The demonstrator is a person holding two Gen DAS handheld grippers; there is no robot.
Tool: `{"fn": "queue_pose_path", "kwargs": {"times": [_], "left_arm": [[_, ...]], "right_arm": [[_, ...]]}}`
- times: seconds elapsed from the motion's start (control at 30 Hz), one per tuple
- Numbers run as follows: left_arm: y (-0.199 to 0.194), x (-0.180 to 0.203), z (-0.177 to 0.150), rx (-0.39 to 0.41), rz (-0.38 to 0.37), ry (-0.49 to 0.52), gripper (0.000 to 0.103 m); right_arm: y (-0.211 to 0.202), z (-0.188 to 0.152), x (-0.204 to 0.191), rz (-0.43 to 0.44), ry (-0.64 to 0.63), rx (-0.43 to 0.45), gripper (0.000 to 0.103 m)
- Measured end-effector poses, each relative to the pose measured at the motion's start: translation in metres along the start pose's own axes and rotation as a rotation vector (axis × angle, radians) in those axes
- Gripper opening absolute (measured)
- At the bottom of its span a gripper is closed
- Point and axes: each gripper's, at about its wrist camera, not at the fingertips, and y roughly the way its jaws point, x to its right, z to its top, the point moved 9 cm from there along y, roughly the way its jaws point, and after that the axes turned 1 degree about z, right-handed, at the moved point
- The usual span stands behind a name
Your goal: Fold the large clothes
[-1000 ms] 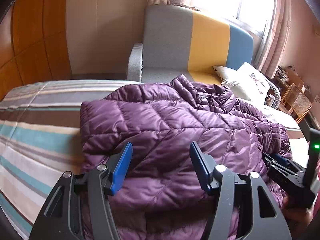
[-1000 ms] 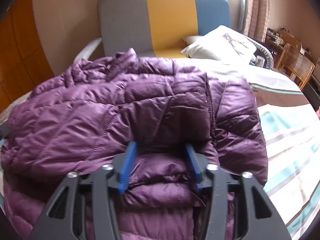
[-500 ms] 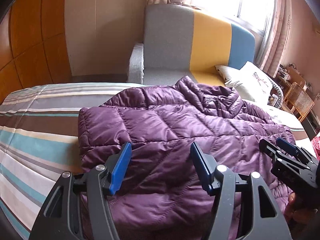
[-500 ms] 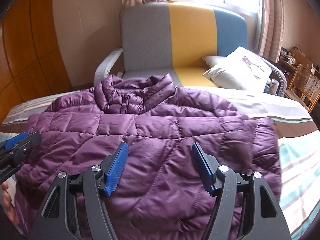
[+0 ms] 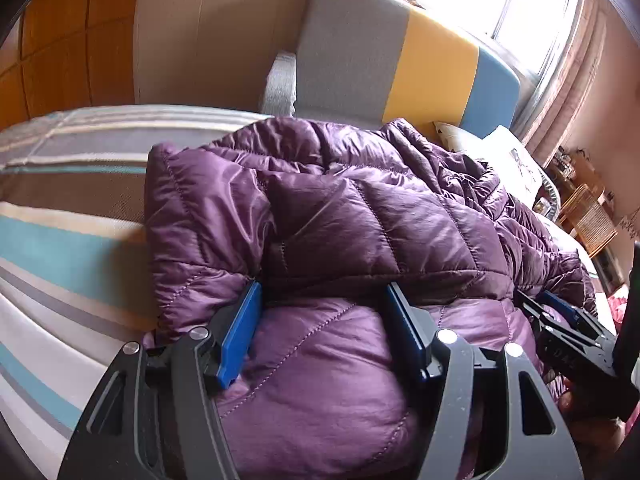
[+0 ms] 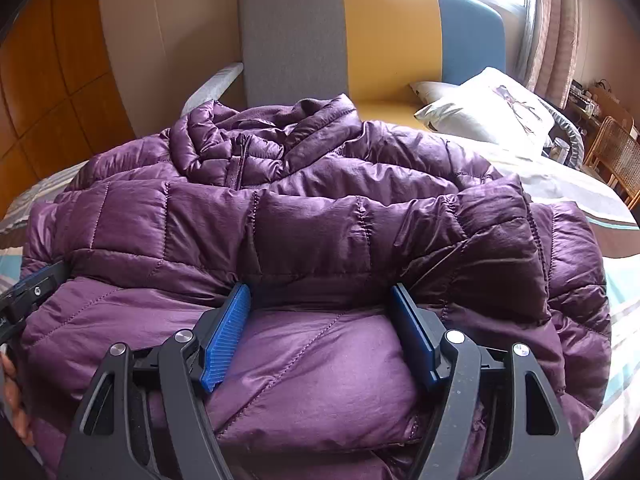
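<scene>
Both tongs sit lower and closer on the purple puffer jacket (image 6: 320, 220) than a second ago, and a fold of it now lies doubled over just ahead of their blue pads. Right tongs (image 6: 320, 332) have just been opening; their jaws stand wide, a bulge of quilted fabric swelling between the pads, and whether the pads touch it I cannot tell. Left tongs (image 5: 324, 328) stand wide too, straddling a padded bulge near the jacket's left edge; contact there is equally unclear. From the left wrist view, the right tongs (image 5: 560, 316) show at the far right edge, on the jacket.

The jacket (image 5: 360, 220) lies across a striped bed cover (image 5: 60, 248) of teal, white, brown and grey bands, collar and zip toward the far side. Behind the bed stands a sofa (image 6: 360, 40) with a grey, yellow and blue back, a white pillow (image 6: 492, 108) on its seat. A wicker chair (image 6: 616, 156) is at the right, beside curtains (image 6: 556, 28).
</scene>
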Motion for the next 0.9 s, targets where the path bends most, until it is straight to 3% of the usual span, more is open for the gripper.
{"fn": "queue_pose_path", "kwargs": {"times": [0.2,0.3,0.47,0.7,0.9], "left_arm": [[-0.004,0.001,0.000,-0.004,-0.005,-0.008,0.064],[-0.023,-0.001,0.001,0.014,0.015,-0.002,0.079],[-0.059,-0.012,-0.007,0.045,0.026,-0.013,0.081],[-0.101,-0.026,-0.052,0.015,0.030,0.020,0.081],[-0.129,-0.047,-0.100,-0.034,0.011,0.023,0.076]], "right_arm": [[-0.004,0.002,0.001,0.014,0.007,-0.004,0.073],[-0.021,0.006,0.003,0.036,0.006,0.003,0.079],[-0.058,0.003,0.016,0.065,0.049,0.046,0.082],[-0.096,-0.041,0.056,0.036,0.065,-0.001,0.082],[-0.126,-0.100,0.104,0.033,0.096,-0.081,0.082]]}}
